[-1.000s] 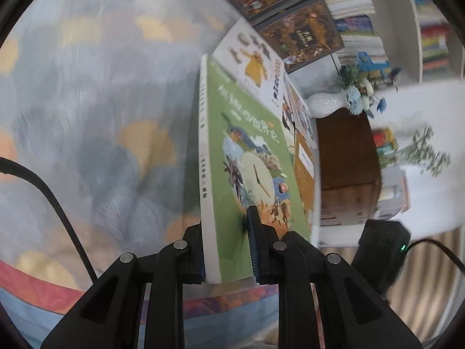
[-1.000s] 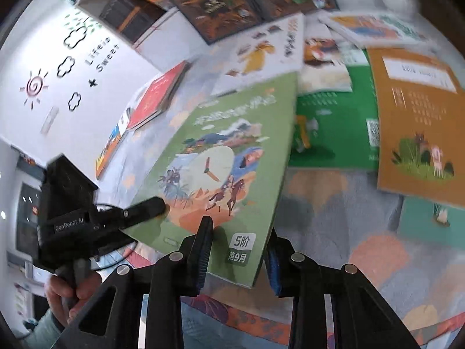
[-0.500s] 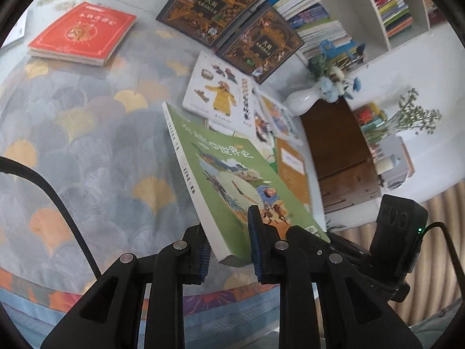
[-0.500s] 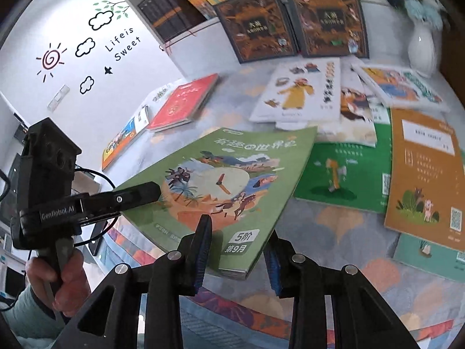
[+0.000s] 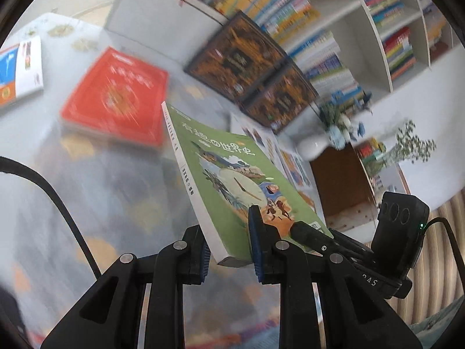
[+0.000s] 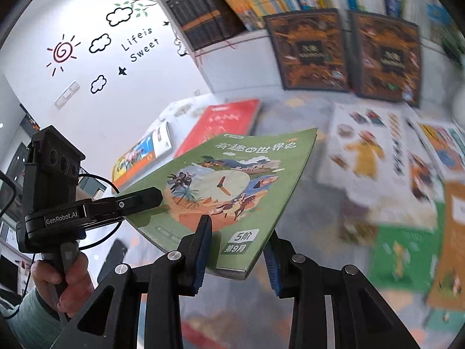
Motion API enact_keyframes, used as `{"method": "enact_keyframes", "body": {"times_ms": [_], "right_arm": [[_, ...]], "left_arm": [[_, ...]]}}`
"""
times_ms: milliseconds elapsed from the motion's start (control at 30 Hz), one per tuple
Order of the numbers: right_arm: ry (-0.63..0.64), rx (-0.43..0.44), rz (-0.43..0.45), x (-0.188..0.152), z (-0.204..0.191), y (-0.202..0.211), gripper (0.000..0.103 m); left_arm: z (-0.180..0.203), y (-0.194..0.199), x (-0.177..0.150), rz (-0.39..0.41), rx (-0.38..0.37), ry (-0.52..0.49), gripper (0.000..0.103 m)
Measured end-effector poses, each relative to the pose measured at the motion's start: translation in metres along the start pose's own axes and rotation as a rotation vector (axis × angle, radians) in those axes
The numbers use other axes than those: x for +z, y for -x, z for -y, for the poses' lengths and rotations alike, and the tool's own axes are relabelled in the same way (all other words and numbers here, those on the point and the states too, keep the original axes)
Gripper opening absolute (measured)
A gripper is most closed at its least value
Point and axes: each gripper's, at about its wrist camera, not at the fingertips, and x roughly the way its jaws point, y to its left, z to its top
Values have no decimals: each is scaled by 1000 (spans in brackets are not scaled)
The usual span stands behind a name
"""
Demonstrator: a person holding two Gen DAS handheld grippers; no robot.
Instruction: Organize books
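The thin green paperback book with a clock picture on its cover (image 5: 232,180) is off the patterned tablecloth (image 5: 110,197), tilted, gripped by both tools. The left gripper (image 5: 228,250) is clenched on the book's near spine corner; the right gripper (image 6: 237,253) pinches its near bottom edge, by the white label. Beyond the book lies a red flat book (image 5: 116,99), and behind that 2 dark brown ornate books (image 6: 343,52) lean against the white bookshelf (image 5: 377,43). A hand (image 6: 66,285) holds the left tool's handle.
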Motion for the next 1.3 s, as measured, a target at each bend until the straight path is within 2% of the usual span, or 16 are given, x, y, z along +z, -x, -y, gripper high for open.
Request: {"method": "enact_keyframes", "body": {"times_ms": [167,300,600,733,900,967,1067,1133,1233,1300], "right_arm": [[3,25,5,48,-25,-55,33],[26,10,5,78,-41,-91,33],[28,-40,-16,119,-40,-157,34],[-42,-48,-43,124,-29,-177,37],[-110,-63,-91,119,-22,-194,40],[-115,-92,-125,116,-22,-201,45],[-109,-119,-174,108,-24,-212,46],[-93,-138,-190,101,-24,-215,46],[-105,-140,-188,95,-16,-203,46],[-135,-126,-173,89,-8,-184,46]], "left_arm": [[-44,9,53,45,7,8,20],[-76,6,89,60,16,4,20],[-134,-26,132,55,3,53,21],[-146,-37,136,51,-4,60,20],[-162,-44,131,23,-5,118,20],[-168,-43,126,18,35,137,22],[-177,-42,115,6,110,169,24],[-183,-37,105,-2,130,197,24],[-181,-22,92,17,195,195,25],[-177,-14,84,20,203,196,26]]}}
